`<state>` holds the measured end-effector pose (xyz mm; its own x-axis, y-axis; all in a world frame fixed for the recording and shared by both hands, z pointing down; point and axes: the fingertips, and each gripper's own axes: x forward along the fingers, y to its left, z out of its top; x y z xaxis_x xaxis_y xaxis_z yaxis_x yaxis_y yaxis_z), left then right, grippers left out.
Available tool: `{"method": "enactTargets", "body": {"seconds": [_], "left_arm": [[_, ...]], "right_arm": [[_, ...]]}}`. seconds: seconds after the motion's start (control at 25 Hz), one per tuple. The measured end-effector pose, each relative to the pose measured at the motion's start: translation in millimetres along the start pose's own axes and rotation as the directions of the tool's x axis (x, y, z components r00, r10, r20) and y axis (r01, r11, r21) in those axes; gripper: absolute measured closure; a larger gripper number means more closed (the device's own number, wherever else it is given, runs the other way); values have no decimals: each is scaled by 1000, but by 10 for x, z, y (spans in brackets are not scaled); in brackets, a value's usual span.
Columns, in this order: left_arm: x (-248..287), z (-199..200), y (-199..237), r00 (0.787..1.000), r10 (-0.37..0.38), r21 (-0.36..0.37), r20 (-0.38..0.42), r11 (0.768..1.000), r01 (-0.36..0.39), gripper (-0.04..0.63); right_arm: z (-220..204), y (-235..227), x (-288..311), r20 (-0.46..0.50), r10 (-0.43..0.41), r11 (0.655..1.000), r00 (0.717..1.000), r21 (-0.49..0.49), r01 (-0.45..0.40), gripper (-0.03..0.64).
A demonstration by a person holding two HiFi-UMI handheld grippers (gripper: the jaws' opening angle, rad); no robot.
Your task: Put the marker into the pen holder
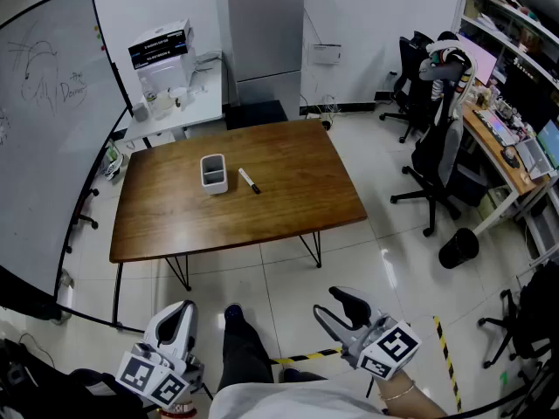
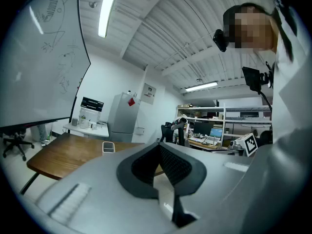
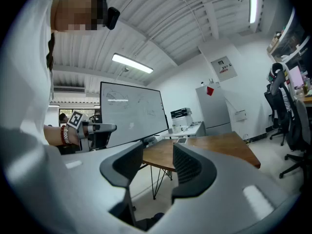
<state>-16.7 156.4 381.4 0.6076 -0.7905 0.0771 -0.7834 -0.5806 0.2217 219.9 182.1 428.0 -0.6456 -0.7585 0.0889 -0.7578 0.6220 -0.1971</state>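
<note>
Well, nothing is in hand yet, so the step is the approach. Both claws hang near the person's body, well short of the table (image 1: 288,195). The marker (image 1: 250,181) lies flat on the wood, slanted, just to the right of the pen holder (image 1: 215,184) and not touching it. The right gripper (image 1: 326,302) looks the better choice since it sits on the marker's side. It should come in with its jaws set across the barrel rather than along it, and take the marker near the middle so it won't swing when tipped upright over the holder's mouth.

In its own view the right gripper (image 3: 158,152) stands wide — pads well apart, with only floor and table legs showing between them. The left gripper (image 1: 181,314) has its pads drawn together at the tips (image 2: 158,147) — it grips nothing and touches nothing.
</note>
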Motion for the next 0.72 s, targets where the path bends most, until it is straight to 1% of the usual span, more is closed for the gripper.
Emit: {"method": "enactTargets", "body": {"seconds": [0.12,0.28,0.4,0.56,0.72], "left_arm": [[193,-30,169,1000,-25,-14,-6,1000,25,595],[544,38,623,999,-46,-26,-13,999,45,595],[871,197,998,997,-71,-28,-10,997,71,595],[1278,445,1529,993,-119,4,-7,993,119,595],[1596,579,2207,991,-131,0,-31,991,131,595]], "right_arm": [[-30,-145,204,-13,-16,1000,1000,4,16,443],[32,-338,706,-19,-32,999,999,-6,32,443],[134,-469,1196,-18,-43,999,999,2,43,443],[314,-575,1945,-7,-34,999,999,-20,34,443],[393,-706,2735,-9,-52,999,999,-14,51,445]]}}
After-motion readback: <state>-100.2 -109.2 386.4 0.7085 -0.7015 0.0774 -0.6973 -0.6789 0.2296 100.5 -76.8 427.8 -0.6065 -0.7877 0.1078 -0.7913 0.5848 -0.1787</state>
